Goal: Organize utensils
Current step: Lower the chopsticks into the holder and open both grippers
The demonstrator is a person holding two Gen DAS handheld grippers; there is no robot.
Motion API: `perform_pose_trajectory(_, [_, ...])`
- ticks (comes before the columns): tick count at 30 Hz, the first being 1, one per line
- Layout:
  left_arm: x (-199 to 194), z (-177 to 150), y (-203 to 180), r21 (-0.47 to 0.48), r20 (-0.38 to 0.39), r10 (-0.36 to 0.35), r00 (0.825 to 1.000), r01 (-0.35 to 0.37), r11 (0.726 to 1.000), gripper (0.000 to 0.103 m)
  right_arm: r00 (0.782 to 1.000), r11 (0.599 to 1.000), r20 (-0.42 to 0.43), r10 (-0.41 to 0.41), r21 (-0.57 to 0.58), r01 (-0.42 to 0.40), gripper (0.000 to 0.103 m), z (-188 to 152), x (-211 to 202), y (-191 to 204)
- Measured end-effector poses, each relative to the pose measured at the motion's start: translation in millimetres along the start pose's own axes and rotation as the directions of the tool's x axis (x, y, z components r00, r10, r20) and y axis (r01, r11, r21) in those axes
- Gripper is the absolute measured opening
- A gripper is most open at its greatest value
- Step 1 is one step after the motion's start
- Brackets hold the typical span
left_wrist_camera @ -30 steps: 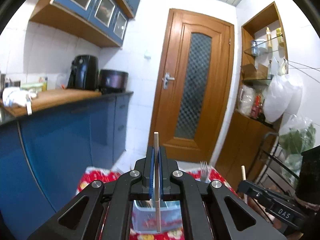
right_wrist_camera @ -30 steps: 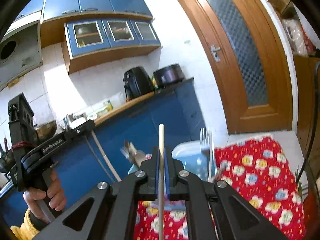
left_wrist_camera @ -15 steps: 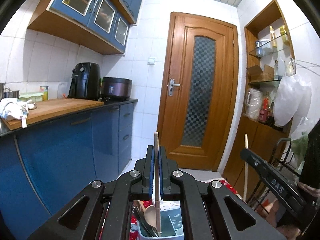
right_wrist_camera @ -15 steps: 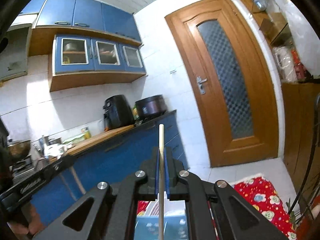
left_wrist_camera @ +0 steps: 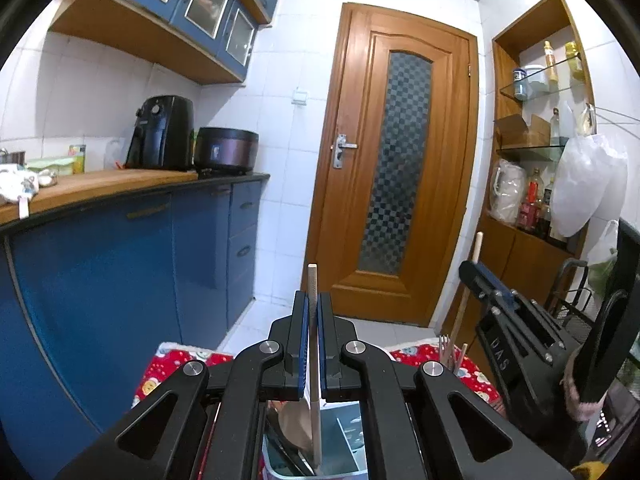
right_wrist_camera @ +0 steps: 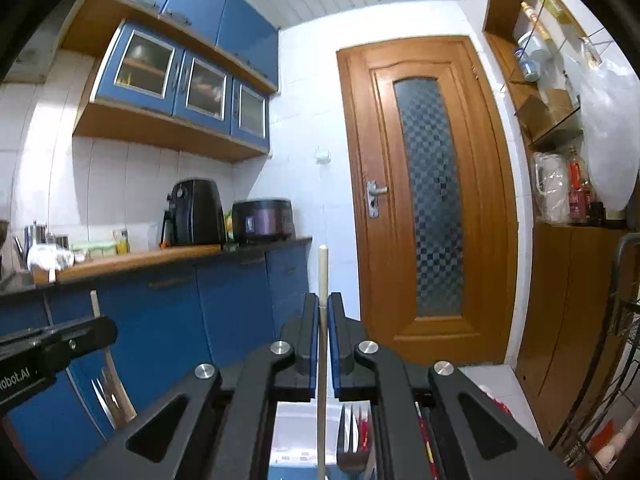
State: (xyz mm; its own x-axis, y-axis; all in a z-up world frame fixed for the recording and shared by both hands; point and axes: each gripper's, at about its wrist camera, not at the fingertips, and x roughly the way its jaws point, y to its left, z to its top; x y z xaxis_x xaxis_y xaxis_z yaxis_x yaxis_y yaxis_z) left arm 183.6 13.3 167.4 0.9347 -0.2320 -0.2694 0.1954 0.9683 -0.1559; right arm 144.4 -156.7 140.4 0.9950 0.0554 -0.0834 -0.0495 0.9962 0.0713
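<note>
My left gripper (left_wrist_camera: 313, 300) is shut on a pale wooden chopstick (left_wrist_camera: 313, 364) held upright, its lower end reaching into a translucent utensil holder (left_wrist_camera: 344, 436) below, where a wooden spoon (left_wrist_camera: 294, 424) and dark utensils stand. My right gripper (right_wrist_camera: 323, 300) is shut on another wooden chopstick (right_wrist_camera: 322, 280), also upright, above the holder (right_wrist_camera: 296, 444); a fork (right_wrist_camera: 352, 448) stands there. In the left wrist view the right gripper (left_wrist_camera: 516, 340) shows at right with its chopstick (left_wrist_camera: 468, 280), and fork tines (left_wrist_camera: 445, 344) below.
The holder stands on a red flowered cloth (left_wrist_camera: 176, 368). Blue cabinets and a wooden counter (left_wrist_camera: 100, 184) with an air fryer (left_wrist_camera: 160, 132) and cooker run along the left. A wooden door (left_wrist_camera: 400, 184) is ahead. Shelves and a wire rack (right_wrist_camera: 616, 380) are at right.
Both grippers have tilted up and levelled, so the cloth and holder dropped to the bottom of the views. Each stays shut on its chopstick.
</note>
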Motion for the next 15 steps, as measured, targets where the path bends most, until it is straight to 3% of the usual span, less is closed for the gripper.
perform_pose_trajectory(6, [13,-15,1,-0.006,-0.064,-0.018,0.998,0.018,1.000,0.004,0.989,0.997,-0.126,0.075,0.036,-0.071,0.007,-16,1,-5])
perform_pose_trajectory(7, [15,-17,1,-0.008,-0.078,-0.024,0.997,0.023,1.000,0.004,0.986,0.995,-0.141,0.086,0.052,-0.080,0.010,-17,0,-7])
perform_pose_trajectory(10, [19,-22,1,-0.016,-0.113,-0.036,0.993,0.035,0.999,0.005,0.977,0.988,-0.165,0.133,0.097,-0.118,0.033,-17,-4,-12])
perform_pose_trajectory(15, [17,-25,0,-0.022,-0.137,-0.039,0.990,0.037,0.999,0.017,0.974,0.981,-0.156,0.166,0.125,-0.147,0.036,-7,-18,-18])
